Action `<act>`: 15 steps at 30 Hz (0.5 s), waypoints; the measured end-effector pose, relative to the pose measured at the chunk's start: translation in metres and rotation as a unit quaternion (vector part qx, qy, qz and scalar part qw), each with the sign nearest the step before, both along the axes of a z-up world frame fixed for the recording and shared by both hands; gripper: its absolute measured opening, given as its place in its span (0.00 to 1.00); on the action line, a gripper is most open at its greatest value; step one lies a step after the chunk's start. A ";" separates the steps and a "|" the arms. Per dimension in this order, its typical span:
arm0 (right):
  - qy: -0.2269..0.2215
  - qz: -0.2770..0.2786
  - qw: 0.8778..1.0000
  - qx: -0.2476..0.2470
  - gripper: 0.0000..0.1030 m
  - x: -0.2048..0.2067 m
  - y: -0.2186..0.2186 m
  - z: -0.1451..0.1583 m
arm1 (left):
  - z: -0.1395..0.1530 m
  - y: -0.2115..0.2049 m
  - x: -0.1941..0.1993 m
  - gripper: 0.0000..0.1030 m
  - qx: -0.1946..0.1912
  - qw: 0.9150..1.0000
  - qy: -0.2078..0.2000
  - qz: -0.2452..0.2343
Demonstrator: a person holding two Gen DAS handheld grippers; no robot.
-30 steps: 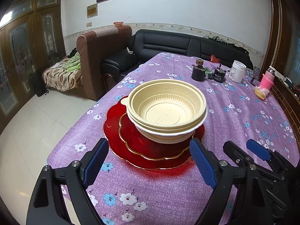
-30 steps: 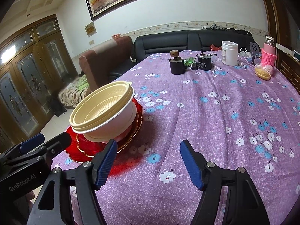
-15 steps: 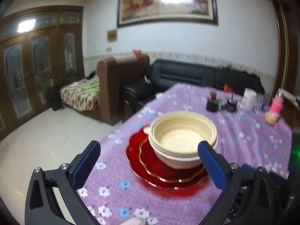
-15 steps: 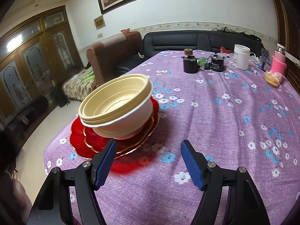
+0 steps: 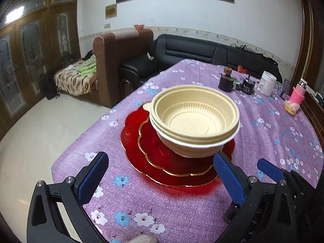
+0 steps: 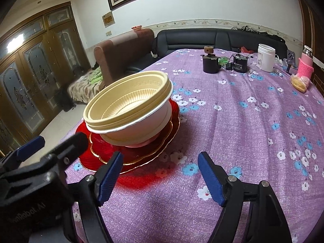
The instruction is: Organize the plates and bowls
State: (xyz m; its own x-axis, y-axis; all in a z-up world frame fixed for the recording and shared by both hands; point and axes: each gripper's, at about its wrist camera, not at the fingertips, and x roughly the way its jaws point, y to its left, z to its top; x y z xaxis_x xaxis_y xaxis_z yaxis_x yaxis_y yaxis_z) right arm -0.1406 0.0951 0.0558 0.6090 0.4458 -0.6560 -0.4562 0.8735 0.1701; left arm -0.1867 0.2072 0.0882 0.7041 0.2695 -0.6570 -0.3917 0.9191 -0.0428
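Centre frame, my nested cream plastic bowls (image 5: 195, 121) sit stacked on scalloped red glass plates (image 5: 162, 158) to save space; my left gripper (image 5: 160, 180) gapes wide and empty, and my right gripper (image 6: 160, 179) is opening, nothing between its jaws.

Since a second ago the left gripper (image 5: 160, 175) has spread its jaws wider; they now stand fully apart, nothing between them, just short of the red plates (image 5: 178, 168) on the counter (image 5: 283, 129). The right gripper (image 6: 160, 177) is opening its jaws too, over bare cloth with nothing between them, and it has shifted sideways, so the stacked bowls (image 6: 129, 111) now sit nearer its left jaw.
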 end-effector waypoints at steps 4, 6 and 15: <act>0.003 0.000 1.000 -0.009 0.79 0.001 0.004 -0.005 | -0.006 0.003 0.004 1.00 -0.009 1.000 0.010 -0.003; 0.005 -0.001 1.000 -0.010 0.79 0.002 0.006 -0.007 | -0.008 0.004 0.005 1.00 -0.010 1.000 0.012 -0.003; 0.003 -0.008 1.000 -0.021 0.80 0.004 0.010 -0.013 | -0.015 0.008 0.011 1.00 -0.018 0.999 0.026 -0.005</act>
State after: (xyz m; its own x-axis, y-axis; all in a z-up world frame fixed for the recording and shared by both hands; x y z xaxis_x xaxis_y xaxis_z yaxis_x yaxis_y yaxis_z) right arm -0.1363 0.1050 0.0429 0.6109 0.4089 -0.6779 -0.4418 0.8867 0.1366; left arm -0.1755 0.2156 0.0731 0.6712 0.2389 -0.7017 -0.3860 0.9208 -0.0557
